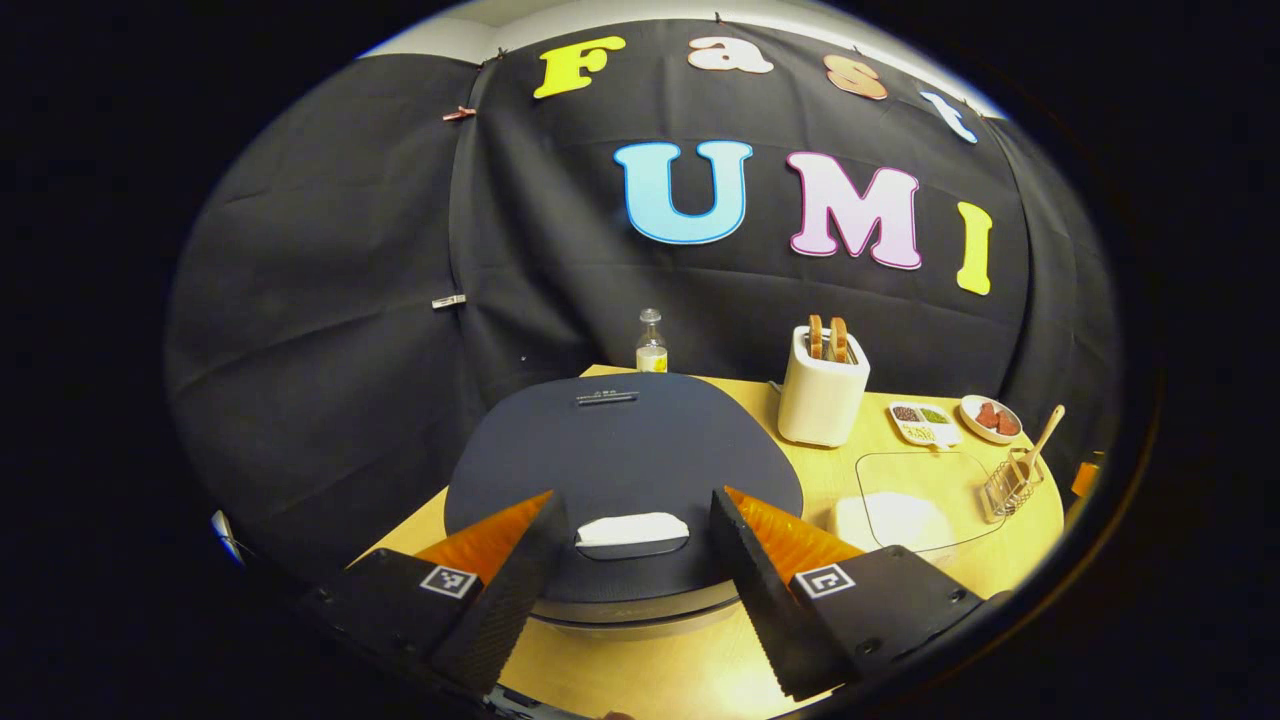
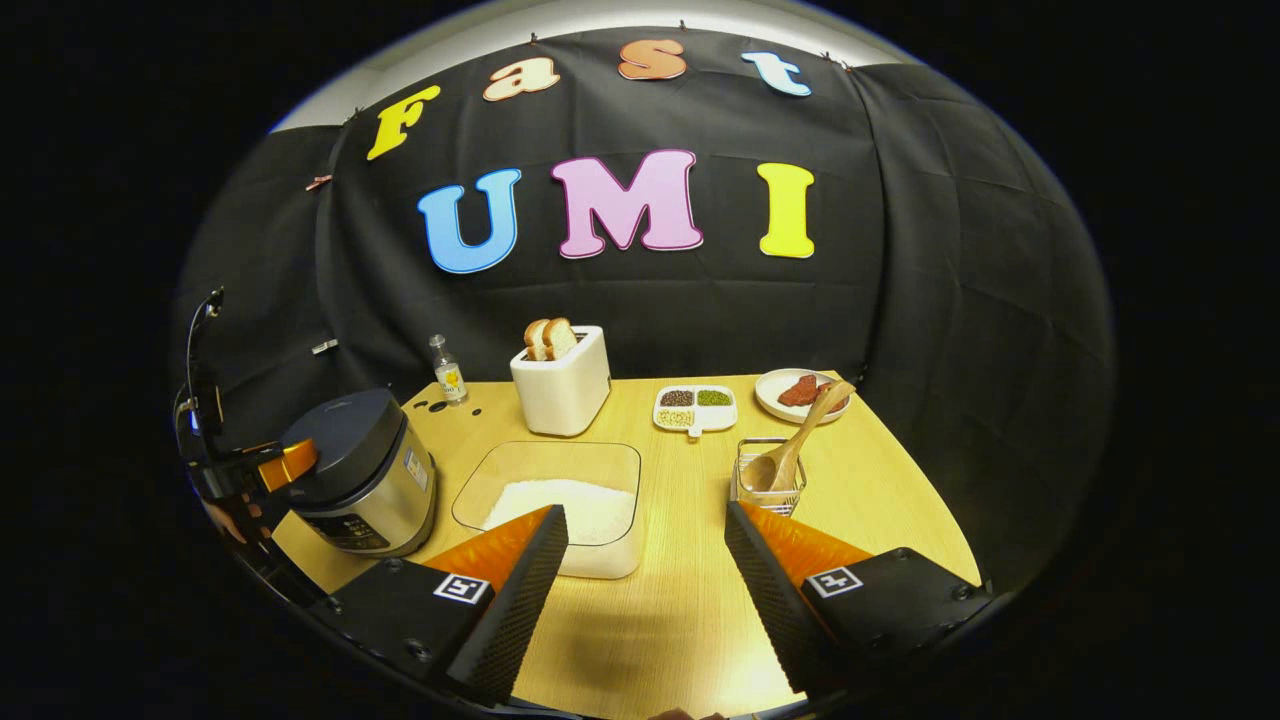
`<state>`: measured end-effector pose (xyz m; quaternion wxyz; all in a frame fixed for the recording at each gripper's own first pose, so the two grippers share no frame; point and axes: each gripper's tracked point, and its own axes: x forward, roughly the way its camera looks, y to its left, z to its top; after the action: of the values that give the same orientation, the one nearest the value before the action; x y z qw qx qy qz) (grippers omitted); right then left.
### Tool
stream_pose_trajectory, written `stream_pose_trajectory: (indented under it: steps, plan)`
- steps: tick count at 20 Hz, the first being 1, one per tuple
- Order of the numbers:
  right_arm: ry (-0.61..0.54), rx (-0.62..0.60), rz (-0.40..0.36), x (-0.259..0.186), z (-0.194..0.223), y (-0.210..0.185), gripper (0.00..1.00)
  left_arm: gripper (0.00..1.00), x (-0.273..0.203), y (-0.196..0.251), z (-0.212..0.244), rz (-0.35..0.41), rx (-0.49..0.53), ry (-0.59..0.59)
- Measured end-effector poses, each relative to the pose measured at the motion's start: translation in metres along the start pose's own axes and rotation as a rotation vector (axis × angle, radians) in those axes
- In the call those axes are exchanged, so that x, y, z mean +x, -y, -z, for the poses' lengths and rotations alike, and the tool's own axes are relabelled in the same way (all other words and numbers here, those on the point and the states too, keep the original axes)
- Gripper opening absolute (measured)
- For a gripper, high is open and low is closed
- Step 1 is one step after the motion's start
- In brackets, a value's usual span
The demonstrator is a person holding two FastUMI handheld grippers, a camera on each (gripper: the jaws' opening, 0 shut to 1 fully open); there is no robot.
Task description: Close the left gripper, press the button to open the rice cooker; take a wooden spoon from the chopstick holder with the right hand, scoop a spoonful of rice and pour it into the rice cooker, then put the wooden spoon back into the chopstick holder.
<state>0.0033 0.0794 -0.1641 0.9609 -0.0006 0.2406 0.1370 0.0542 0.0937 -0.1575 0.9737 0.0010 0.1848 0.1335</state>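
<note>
Wooden spoon [image 2: 797, 440] untouched in the chopstick holder [image 2: 768, 478] — rice cooker [image 1: 620, 480] lid down, button [image 1: 632, 530] unpressed between the spread left hand-held gripper [image 1: 632, 560]; right hand-held gripper [image 2: 640, 570] spread too — everything remains.

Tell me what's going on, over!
Left tool open, above the rice cooker, lid shut, button not pressed. Right tool open, empty, over the table. Wooden spoon in the holder. Nothing blocking.
</note>
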Motion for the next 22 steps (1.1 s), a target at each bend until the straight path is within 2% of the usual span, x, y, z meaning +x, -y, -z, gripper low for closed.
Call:
stream_pose_trajectory:
  steps: [3,7,10,12,14,18,21,22]
  plan:
    - [0.001,-0.006,0.006,-0.005,0.001,0.003,0.99,1.0,-0.001,0.001,-0.004,0.007,0.028,0.023]
    - [0.046,-0.019,0.06,-0.019,-0.015,0.018,0.99,0.98,-0.013,0.006,-0.018,0.046,0.028,0.074]
    - [0.12,-0.038,0.106,-0.03,-0.042,0.034,0.99,0.95,-0.041,0.021,-0.05,0.095,0.009,0.172]
    - [0.163,-0.051,0.117,-0.039,-0.058,0.044,0.99,0.95,-0.061,0.034,-0.064,0.098,-0.029,0.194]
    - [0.188,-0.055,0.125,-0.051,-0.065,0.056,0.99,0.95,-0.092,0.057,-0.069,0.117,-0.015,0.218]
    - [0.25,0.008,0.069,-0.077,-0.07,0.076,0.99,0.95,-0.145,0.09,-0.075,0.118,0.039,0.28]
    - [0.255,-0.036,0.062,-0.085,-0.06,0.101,0.99,0.95,-0.165,0.116,-0.071,0.139,0.014,0.272]
    - [0.255,-0.039,0.05,-0.092,-0.071,0.104,0.98,0.95,-0.169,0.119,-0.065,0.128,0.014,0.26]
